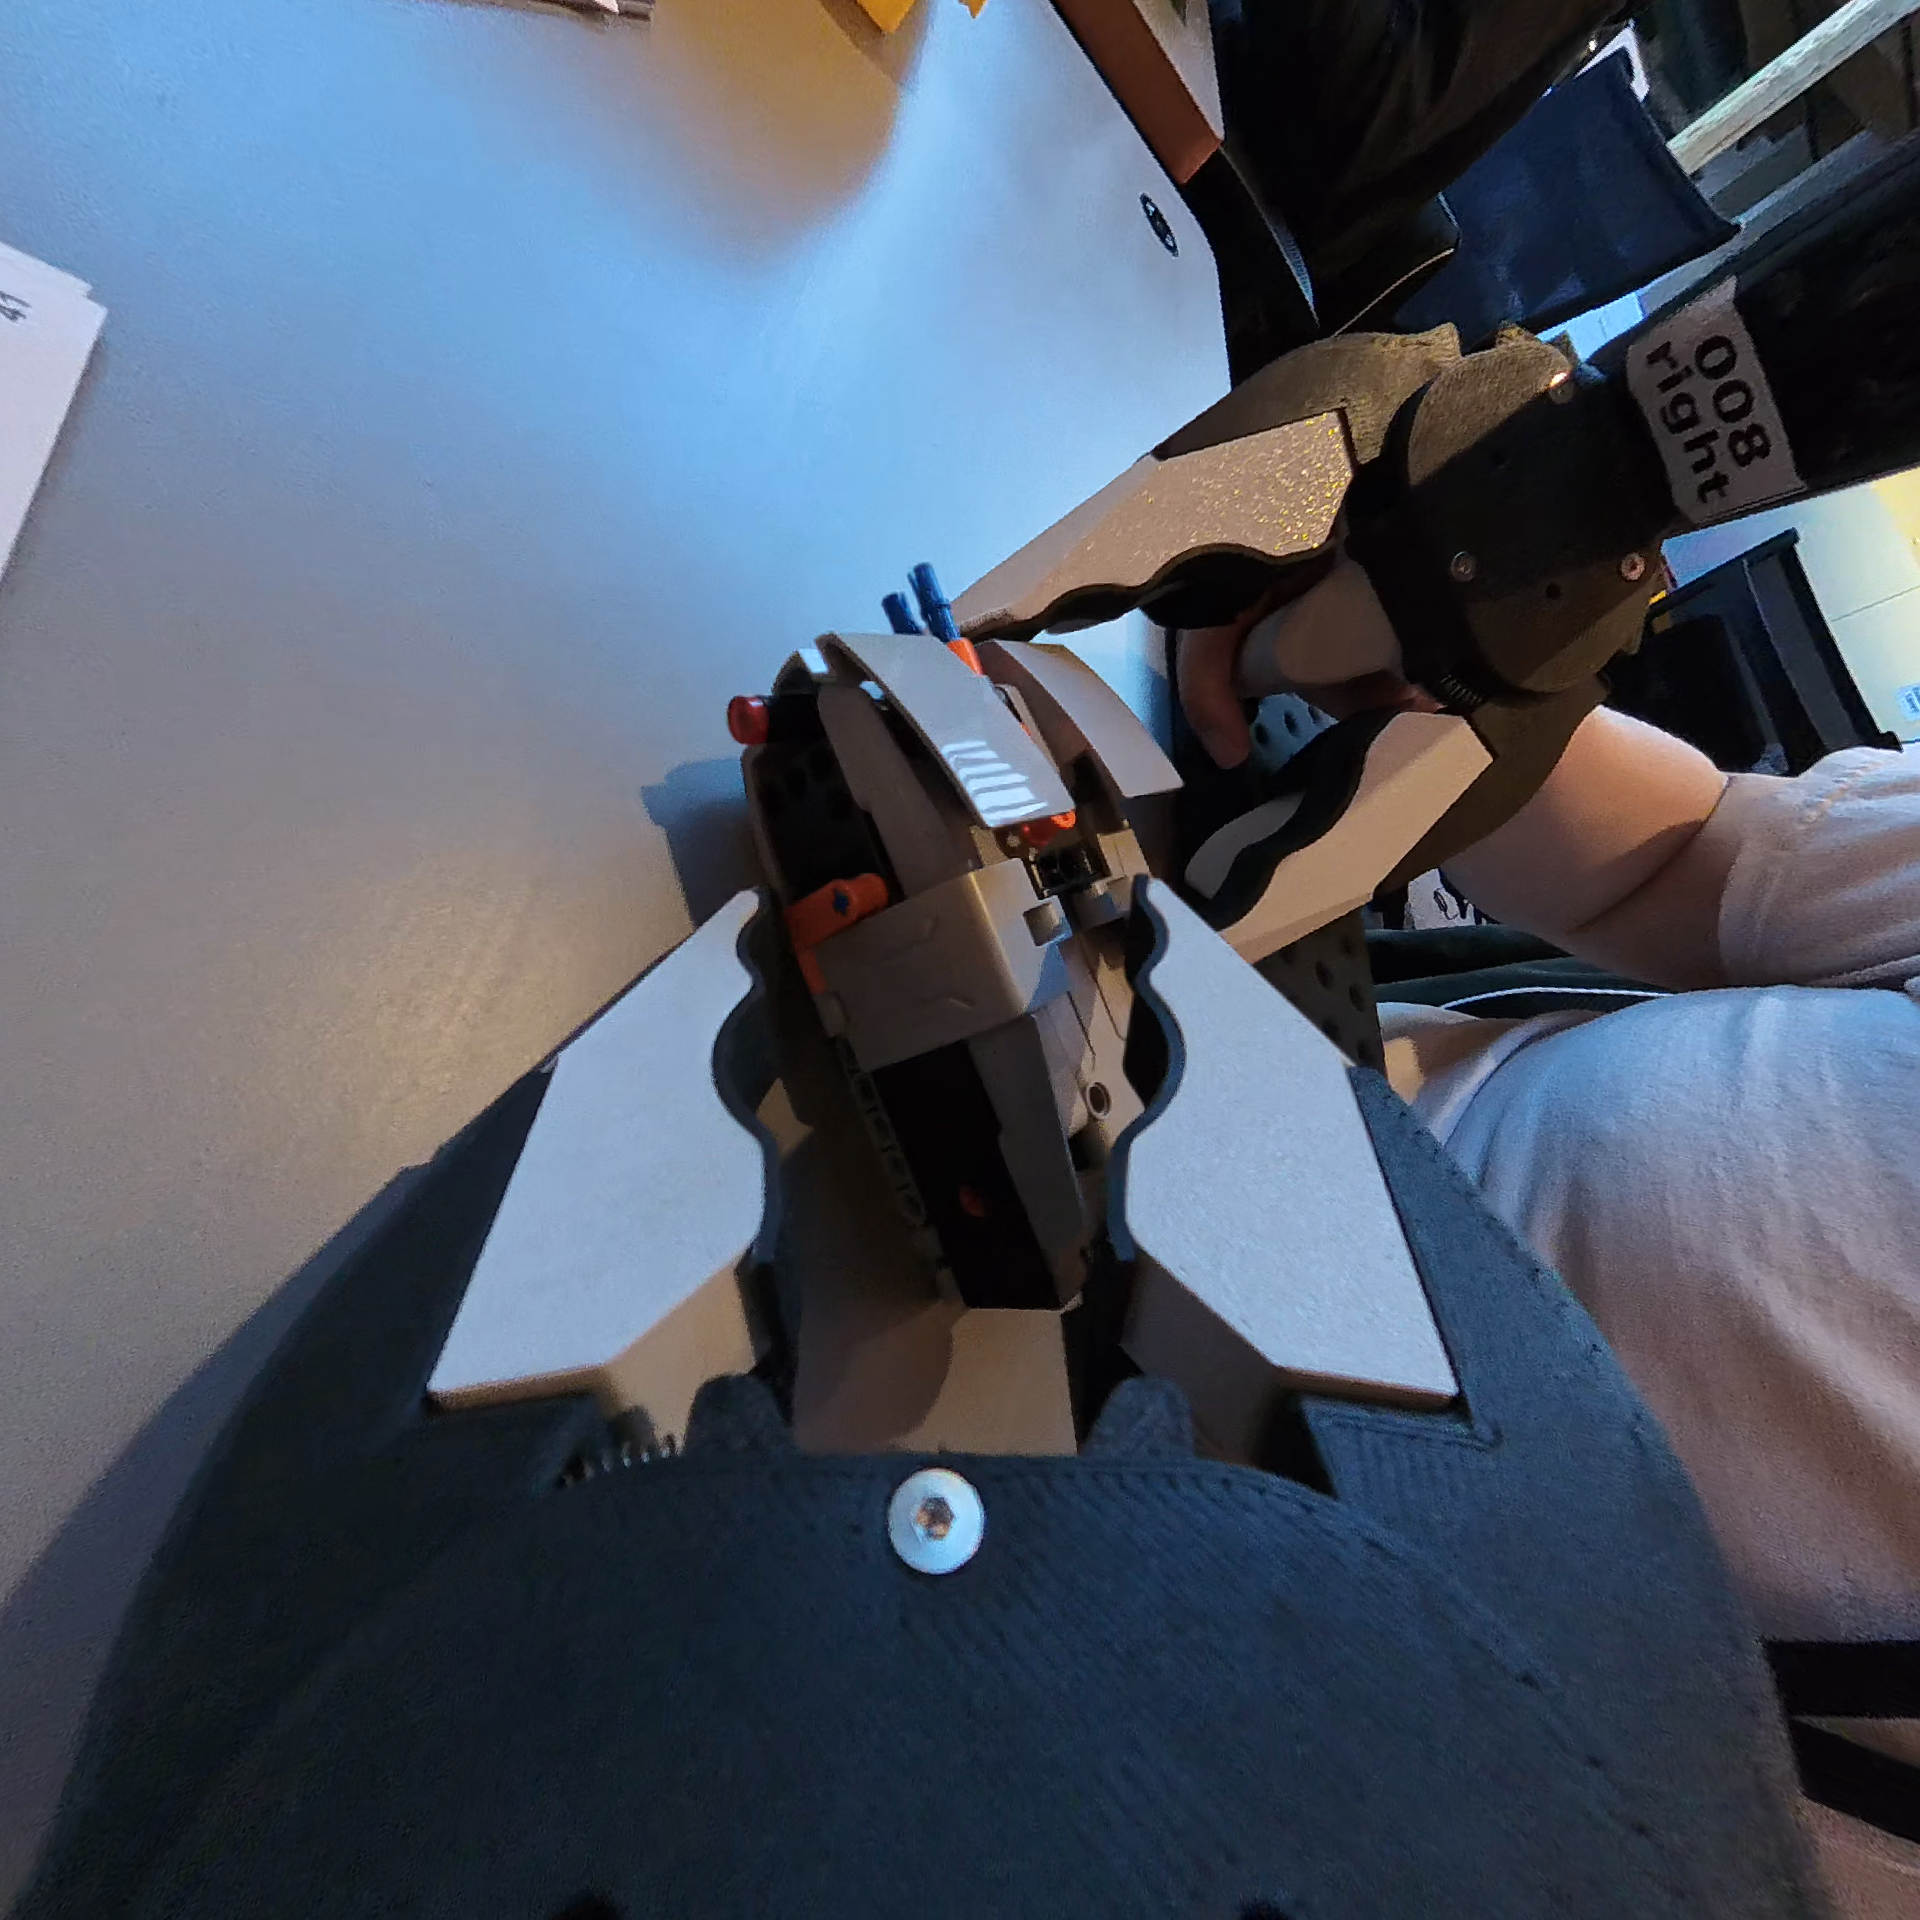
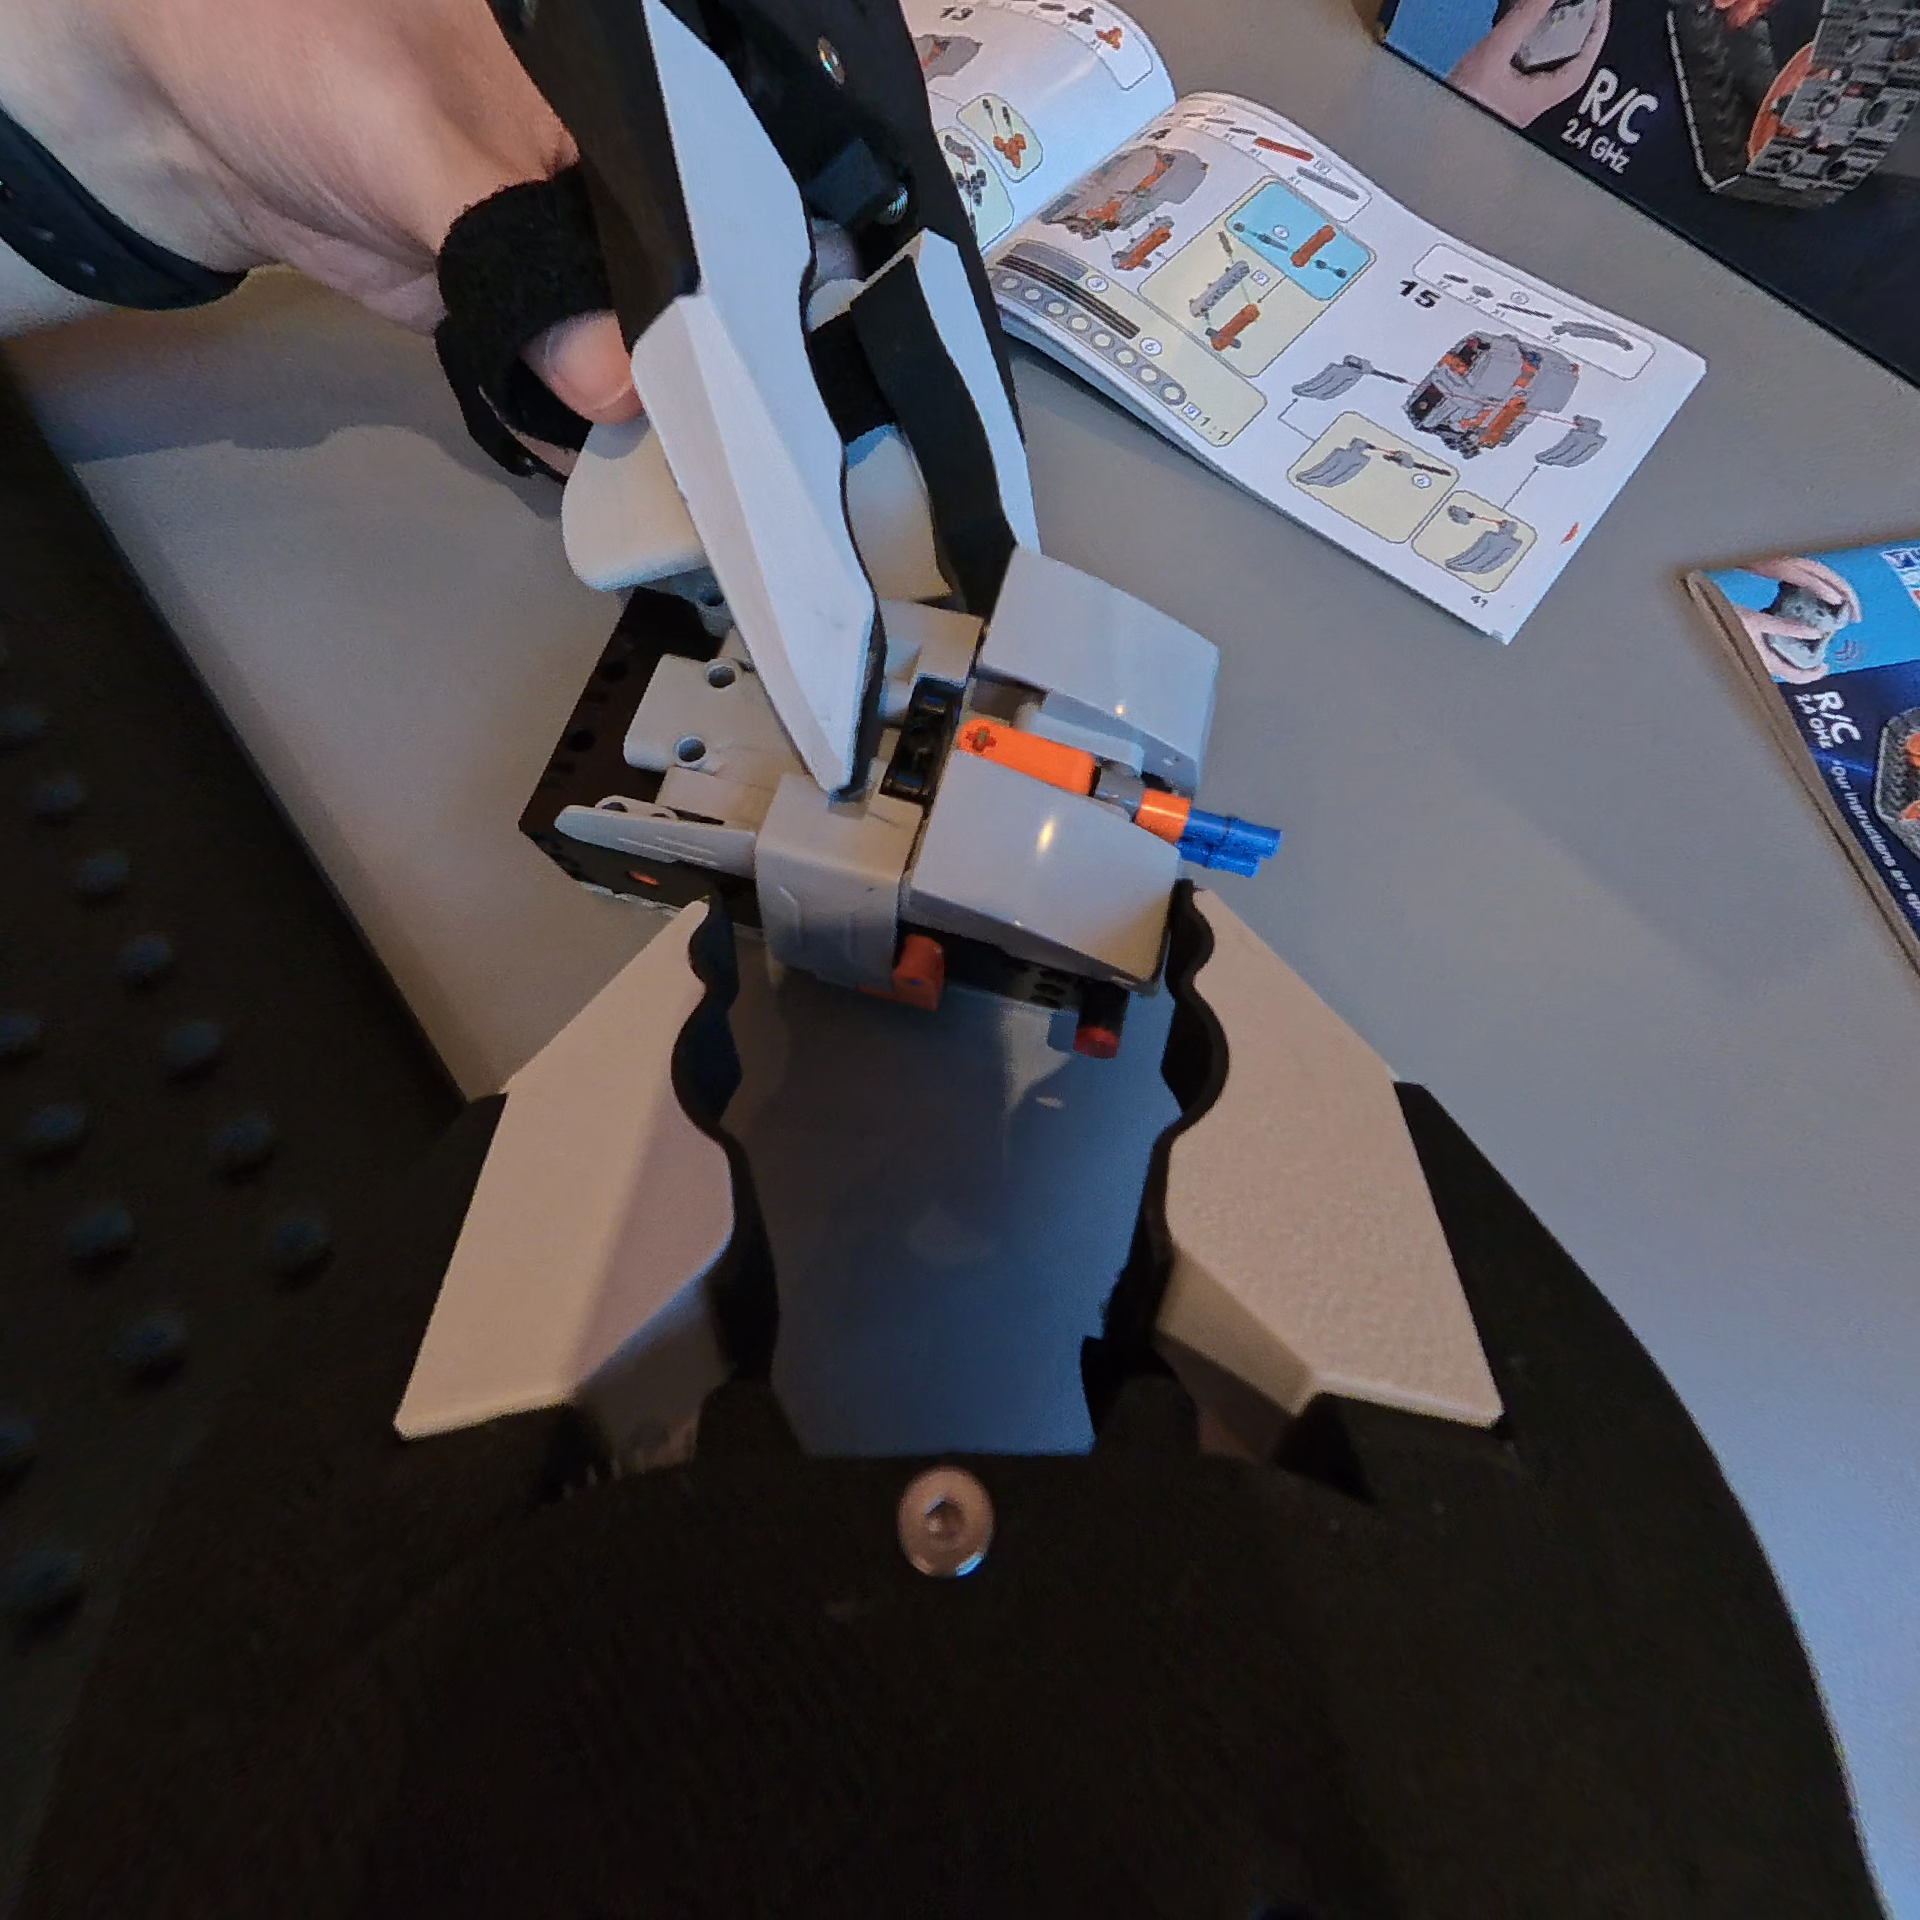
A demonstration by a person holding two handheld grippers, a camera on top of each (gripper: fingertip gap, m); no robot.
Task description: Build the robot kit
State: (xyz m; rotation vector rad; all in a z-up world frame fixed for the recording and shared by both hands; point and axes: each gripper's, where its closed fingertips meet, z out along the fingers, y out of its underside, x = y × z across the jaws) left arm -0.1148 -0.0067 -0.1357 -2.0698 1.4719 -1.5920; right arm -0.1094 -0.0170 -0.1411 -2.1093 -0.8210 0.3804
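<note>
A brick-built model [image 1: 914,966] of grey panels, black beams, orange parts and two blue pins [image 1: 914,597] sits between my left gripper's [image 1: 945,904] fingers, which are shut on its sides. In the right wrist view the left gripper [image 2: 914,696] comes down from the top and clamps the model [image 2: 1039,873] across its middle. My right gripper [image 2: 951,925] is open, its fingertips on either side of the model's near edge, close to it. It also shows in the left wrist view [image 1: 1081,769], astride the model's far end near the blue pins [image 2: 1236,847].
The grey table [image 2: 1455,987] holds an open instruction booklet [image 2: 1351,343], a dark box [image 2: 1714,94] at the back right and a second booklet [image 2: 1829,707] at the right edge. A black studded surface [image 2: 156,1039] lies beyond the table's left edge. A person's sleeved arm [image 1: 1714,883] is on the right.
</note>
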